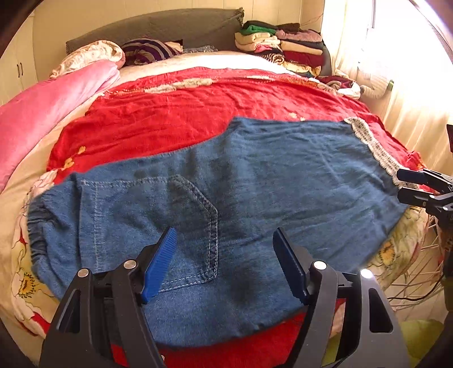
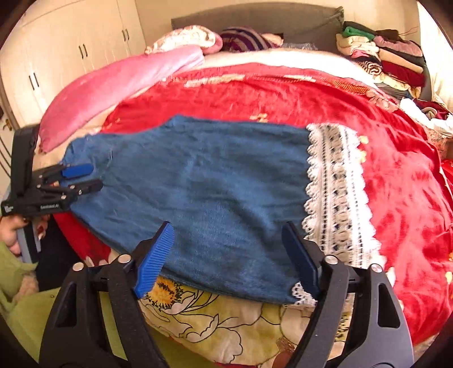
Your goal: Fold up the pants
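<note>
Blue denim pants point(image 1: 254, 184) lie flat across a red bedspread point(image 1: 184, 119), waistband at the left, white lace cuff point(image 1: 373, 147) at the right. A back pocket point(image 1: 158, 226) faces up. My left gripper point(image 1: 225, 263) is open and empty above the seat of the pants. My right gripper point(image 2: 228, 260) is open and empty above the leg point(image 2: 198, 184) near the lace cuff point(image 2: 337, 192). Each gripper shows in the other's view, the right one point(image 1: 405, 185) at the cuff end and the left one point(image 2: 87, 177) at the waist end.
A pink blanket point(image 1: 51, 107) lies along the bed's left side. Pillows and a grey headboard point(image 1: 158, 25) are at the back. A stack of folded clothes point(image 1: 283, 48) stands at the back right. A floral quilt point(image 2: 226, 320) hangs over the near edge. Cupboards point(image 2: 70, 51) are at the left.
</note>
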Tool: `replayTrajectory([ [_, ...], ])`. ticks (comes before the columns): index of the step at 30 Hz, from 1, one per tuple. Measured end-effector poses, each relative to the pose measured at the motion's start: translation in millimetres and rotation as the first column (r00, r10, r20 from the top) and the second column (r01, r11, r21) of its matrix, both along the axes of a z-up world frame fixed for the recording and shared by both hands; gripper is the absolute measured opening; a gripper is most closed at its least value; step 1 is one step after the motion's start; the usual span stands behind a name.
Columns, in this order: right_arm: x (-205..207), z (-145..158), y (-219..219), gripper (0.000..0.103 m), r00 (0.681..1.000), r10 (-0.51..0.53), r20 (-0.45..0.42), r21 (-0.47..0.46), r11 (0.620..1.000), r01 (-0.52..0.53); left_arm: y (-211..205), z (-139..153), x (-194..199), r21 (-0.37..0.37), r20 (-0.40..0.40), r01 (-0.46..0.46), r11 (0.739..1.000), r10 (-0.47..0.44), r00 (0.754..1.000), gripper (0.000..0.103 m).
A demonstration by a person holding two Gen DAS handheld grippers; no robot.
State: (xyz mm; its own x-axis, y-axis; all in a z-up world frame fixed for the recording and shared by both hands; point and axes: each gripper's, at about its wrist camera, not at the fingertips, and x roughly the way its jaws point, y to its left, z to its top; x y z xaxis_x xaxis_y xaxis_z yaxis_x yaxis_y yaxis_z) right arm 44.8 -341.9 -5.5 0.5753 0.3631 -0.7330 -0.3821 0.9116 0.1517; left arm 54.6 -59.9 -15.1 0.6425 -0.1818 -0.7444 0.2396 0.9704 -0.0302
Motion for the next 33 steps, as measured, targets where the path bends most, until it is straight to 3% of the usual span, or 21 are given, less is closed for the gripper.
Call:
replayTrajectory([
  [8, -2.0, 19.9, -24.5, 0.079, 0.995, -0.078, 0.057, 0.023, 0.997, 0.076, -0.3, 26.5, -4.5, -0.041, 0.049, 0.009, 0.999, -0.007, 0.999, 0.07],
  [10, -3.9, 24.0, -32.8, 0.08, 0.993, -0.098, 0.072, 0.024, 0.995, 0.097, -2.5, 29.9, -3.3, -0.034, 0.052, 0.006, 0.999, -0.004, 0.999, 0.098],
  [22, -12.5, 36.3, -77.1, 0.086, 0.969, -0.22, 0.116, 0.062, 0.975, 0.214, -43.5, 67.5, 17.0, 0.021, 0.113, 0.09, 0.996, -0.092, 0.989, 0.098],
  [33, -16.4, 24.9, -95.5, 0.087, 0.962, -0.257, 0.092, 0.086, 0.964, 0.25, -110.4, 87.0, 61.4, 0.074, 0.115, 0.213, 0.974, -0.22, 0.969, 0.098],
])
